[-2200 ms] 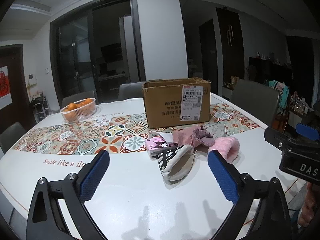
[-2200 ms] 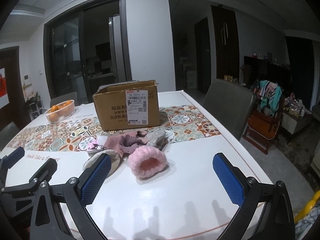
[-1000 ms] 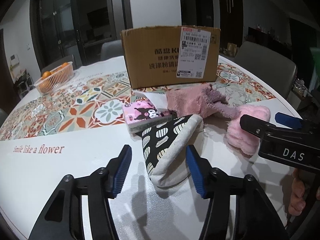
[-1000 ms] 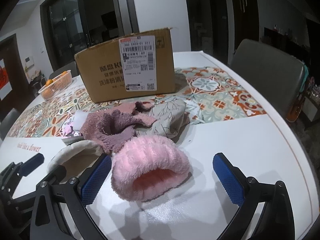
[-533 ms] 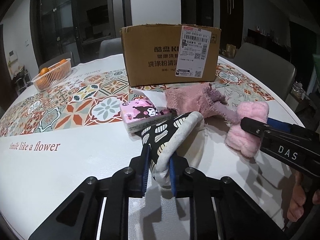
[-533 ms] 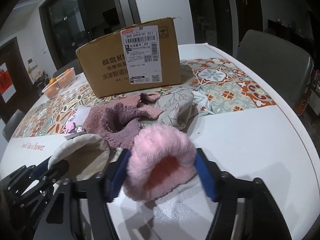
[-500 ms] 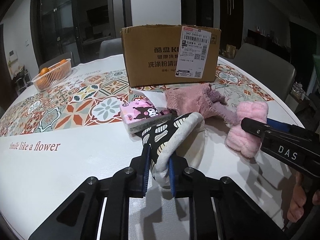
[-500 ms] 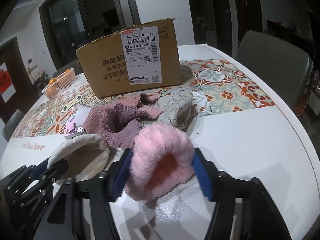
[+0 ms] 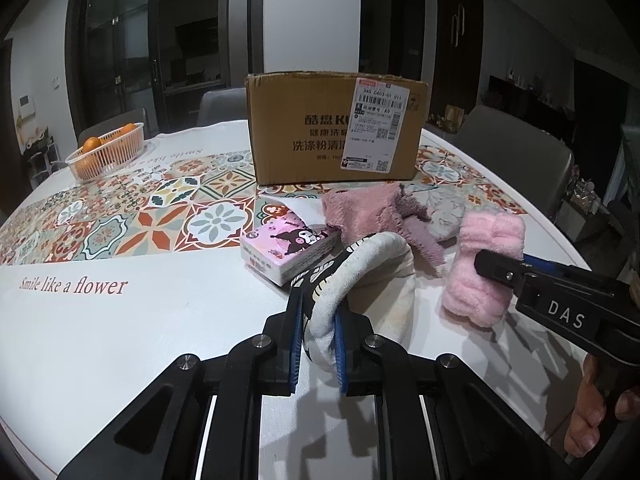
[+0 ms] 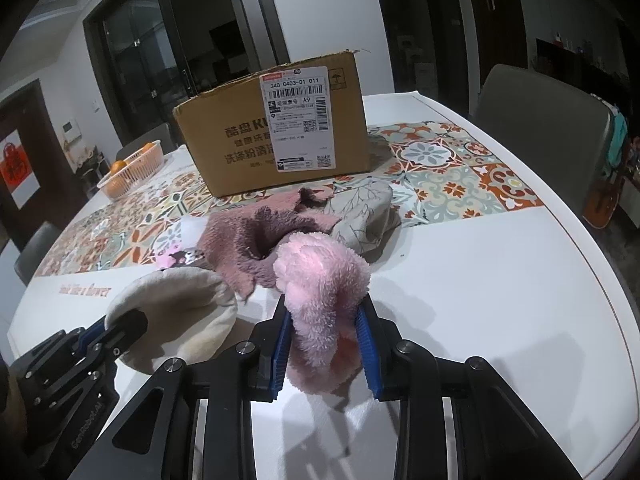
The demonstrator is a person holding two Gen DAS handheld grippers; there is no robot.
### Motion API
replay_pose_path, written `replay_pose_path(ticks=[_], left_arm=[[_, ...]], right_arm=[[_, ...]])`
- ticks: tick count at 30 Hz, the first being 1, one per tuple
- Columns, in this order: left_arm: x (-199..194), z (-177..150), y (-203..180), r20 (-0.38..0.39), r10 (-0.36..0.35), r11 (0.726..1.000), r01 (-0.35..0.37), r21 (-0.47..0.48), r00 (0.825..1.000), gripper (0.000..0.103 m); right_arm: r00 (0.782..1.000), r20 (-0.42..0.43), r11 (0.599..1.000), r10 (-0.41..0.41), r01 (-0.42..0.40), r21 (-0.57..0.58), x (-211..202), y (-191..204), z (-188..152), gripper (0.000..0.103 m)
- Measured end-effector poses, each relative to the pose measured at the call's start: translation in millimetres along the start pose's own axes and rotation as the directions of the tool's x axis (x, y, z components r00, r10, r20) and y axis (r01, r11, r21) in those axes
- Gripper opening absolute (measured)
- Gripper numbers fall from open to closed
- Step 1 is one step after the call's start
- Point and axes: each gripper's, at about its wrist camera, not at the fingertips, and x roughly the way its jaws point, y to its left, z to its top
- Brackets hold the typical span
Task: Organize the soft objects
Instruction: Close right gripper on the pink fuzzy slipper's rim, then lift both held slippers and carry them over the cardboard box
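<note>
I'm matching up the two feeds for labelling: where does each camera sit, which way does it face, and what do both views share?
Left wrist: sits on the left gripper, looking along its fingers, shut on the cream patterned slipper; the right gripper and a hand show at right.
Right wrist: sits on the right gripper, jaws closing on the fluffy pink slipper; the left gripper shows at lower left.
Shared: cardboard box, orange basket, mauve slipper, table, both held slippers.
</note>
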Motion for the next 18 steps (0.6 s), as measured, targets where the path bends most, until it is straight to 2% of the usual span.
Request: replay_pose_path(ticks=[10, 18], left_arm=[[-34, 3, 1, 0.072, -0.014, 1.0, 0.015, -0.019, 0.997, 0.015], [-56, 14, 8, 0.154, 0.003, 0.999, 0.003, -0.034, 0.988, 0.015]], right_arm=[[0.999, 0.037, 1.0, 0.008, -0.007, -0.006, -26, 9, -1, 0.032], [0.994, 0.108, 0.999, 0.024, -0.02, -0.037, -53, 24, 7, 0.032]])
